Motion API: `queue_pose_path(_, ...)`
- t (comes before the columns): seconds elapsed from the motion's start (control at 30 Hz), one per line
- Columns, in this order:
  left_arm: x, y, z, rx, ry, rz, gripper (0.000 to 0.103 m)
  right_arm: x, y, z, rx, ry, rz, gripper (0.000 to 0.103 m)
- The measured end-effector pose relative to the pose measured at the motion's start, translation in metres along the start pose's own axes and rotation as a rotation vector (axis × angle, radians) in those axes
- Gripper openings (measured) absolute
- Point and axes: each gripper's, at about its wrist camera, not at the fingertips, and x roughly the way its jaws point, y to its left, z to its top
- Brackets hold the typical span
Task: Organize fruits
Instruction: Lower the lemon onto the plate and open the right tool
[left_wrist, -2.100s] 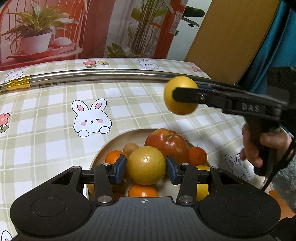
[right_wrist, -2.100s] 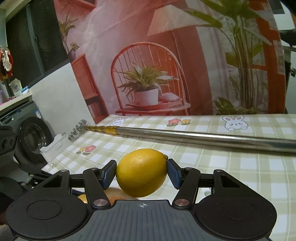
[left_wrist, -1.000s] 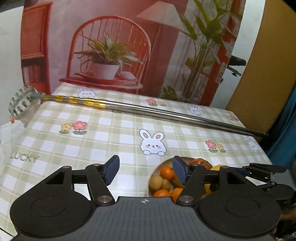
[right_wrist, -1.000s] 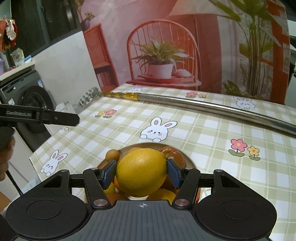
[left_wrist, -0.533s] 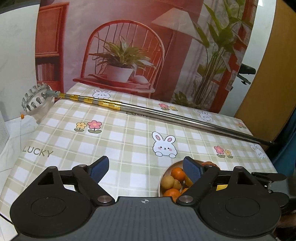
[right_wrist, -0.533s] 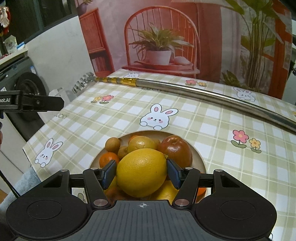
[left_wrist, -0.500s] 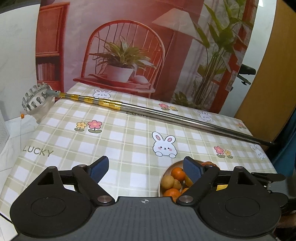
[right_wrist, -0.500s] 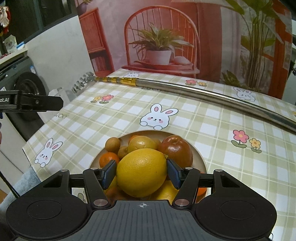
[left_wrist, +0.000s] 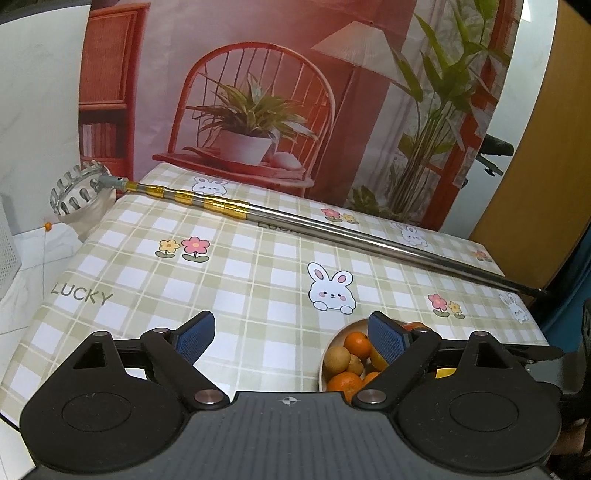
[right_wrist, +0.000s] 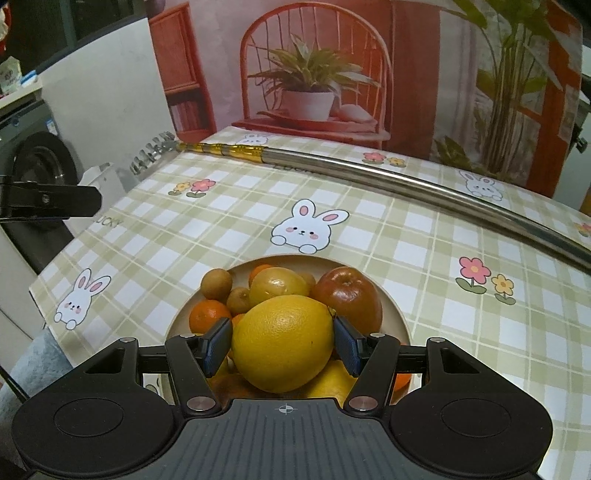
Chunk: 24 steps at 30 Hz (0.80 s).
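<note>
A checked tabletop (right_wrist: 229, 236) is carrying a long metal pole (right_wrist: 369, 173) across its far side and a beige bowl (right_wrist: 391, 295) piled with fruit near the front. The right hand-held gripper (right_wrist: 282, 345) is clamping a large yellow citrus (right_wrist: 282, 341) just above that pile, beside a red apple (right_wrist: 349, 295). The left hand-held gripper (left_wrist: 291, 336) is hanging empty, jaws wide apart, left of the bowl (left_wrist: 325, 356).
</note>
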Motion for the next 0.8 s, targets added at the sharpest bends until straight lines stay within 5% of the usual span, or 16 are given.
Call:
queue_pose_path(0.53, -0.016, -0.011, 0.002, 0.047, -0.032, -0.012, 0.091, -0.014, 0.004, 0.003, -0.006, -0.014, -0.017, 0.061)
queue_pose_path(0.8, -0.043, -0.025, 0.008, 0.104, -0.097, -0.013, 0.092, -0.050, 0.007, 0.009, -0.008, -0.094, -0.026, 0.082)
